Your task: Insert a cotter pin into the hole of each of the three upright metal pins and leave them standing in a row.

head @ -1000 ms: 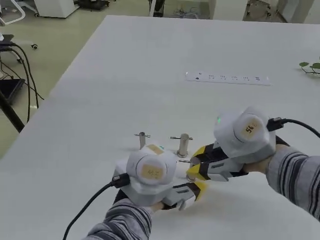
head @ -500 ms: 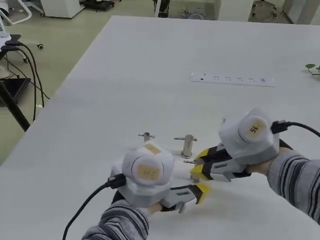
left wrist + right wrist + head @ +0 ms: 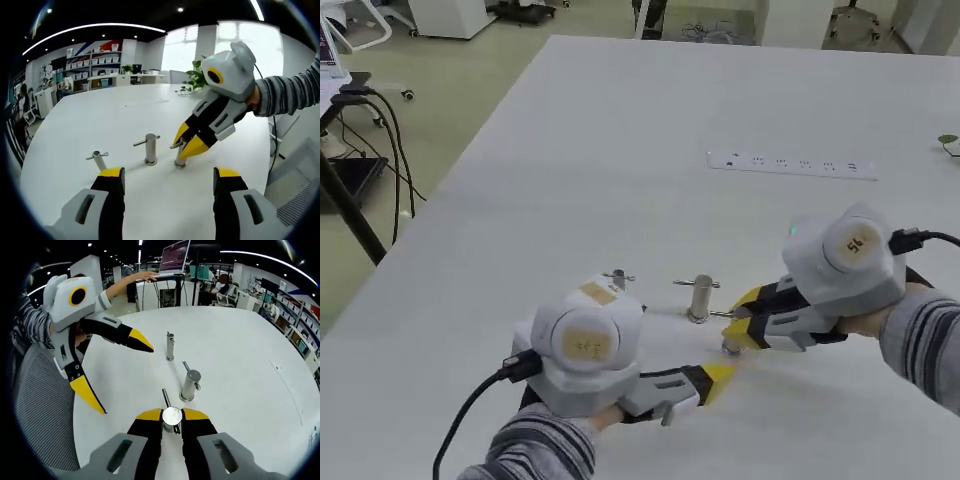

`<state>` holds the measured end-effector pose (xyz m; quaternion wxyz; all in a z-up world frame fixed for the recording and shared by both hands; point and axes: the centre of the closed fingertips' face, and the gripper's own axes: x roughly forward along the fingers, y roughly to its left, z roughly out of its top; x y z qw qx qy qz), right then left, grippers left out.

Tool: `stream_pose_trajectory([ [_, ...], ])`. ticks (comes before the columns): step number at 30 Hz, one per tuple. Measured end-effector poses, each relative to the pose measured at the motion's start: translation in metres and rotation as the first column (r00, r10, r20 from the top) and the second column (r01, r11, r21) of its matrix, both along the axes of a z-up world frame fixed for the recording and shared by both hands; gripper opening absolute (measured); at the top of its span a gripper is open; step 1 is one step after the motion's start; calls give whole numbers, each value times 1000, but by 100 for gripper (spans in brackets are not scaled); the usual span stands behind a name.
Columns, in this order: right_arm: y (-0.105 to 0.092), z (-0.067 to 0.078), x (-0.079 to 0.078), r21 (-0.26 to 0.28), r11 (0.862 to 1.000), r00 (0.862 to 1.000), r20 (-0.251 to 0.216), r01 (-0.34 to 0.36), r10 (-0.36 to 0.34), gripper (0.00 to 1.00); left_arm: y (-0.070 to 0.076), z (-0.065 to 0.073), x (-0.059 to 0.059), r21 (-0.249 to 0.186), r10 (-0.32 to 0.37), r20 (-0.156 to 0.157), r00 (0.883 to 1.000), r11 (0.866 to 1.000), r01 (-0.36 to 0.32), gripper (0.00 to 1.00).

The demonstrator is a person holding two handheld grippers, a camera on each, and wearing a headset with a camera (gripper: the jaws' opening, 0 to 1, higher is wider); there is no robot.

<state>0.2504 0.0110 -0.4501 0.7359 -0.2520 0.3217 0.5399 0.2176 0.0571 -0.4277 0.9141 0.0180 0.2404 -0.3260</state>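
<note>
R gripper (image 3: 172,415) jaws clamped on nearest upright silver metal pin (image 3: 180,159), thin cotter pin (image 3: 165,394) sticking out near its top. L gripper (image 3: 167,175) jaws wide apart, close by over white tabletop (image 3: 620,150).

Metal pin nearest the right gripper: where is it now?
In the right gripper view the silver metal pin stands between the right gripper's yellow-tipped jaws, the middle pin just beyond it.

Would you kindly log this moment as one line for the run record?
left gripper: open, empty | right gripper: shut on near pin | middle pin, far pin: upright, cotter pins in
</note>
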Motion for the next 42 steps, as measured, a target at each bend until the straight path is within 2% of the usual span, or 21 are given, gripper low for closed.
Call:
stream_pose_trajectory([
  [4,-7,1,5,-19,1000,1000,5,-4,4,9,8,2,1,6,10,1,1000,1000,-10,73],
  [9,-16,2,12,-31,999,1000,10,6,-6,9,19,7,0,-10,32,-2,999,999,-32,75],
  [18,-25,3,19,-47,999,1000,11,25,-24,9,42,11,1,-3,69,16,997,998,-69,76],
  [27,-33,2,30,-68,997,999,10,31,-30,9,47,10,0,17,64,19,998,998,-64,78],
  [34,-39,-1,36,-81,996,999,3,39,-39,9,49,8,-1,13,69,13,998,998,-69,78],
  [42,-41,-2,39,-70,996,999,-13,46,-47,9,52,8,0,14,76,14,997,997,-77,80],
])
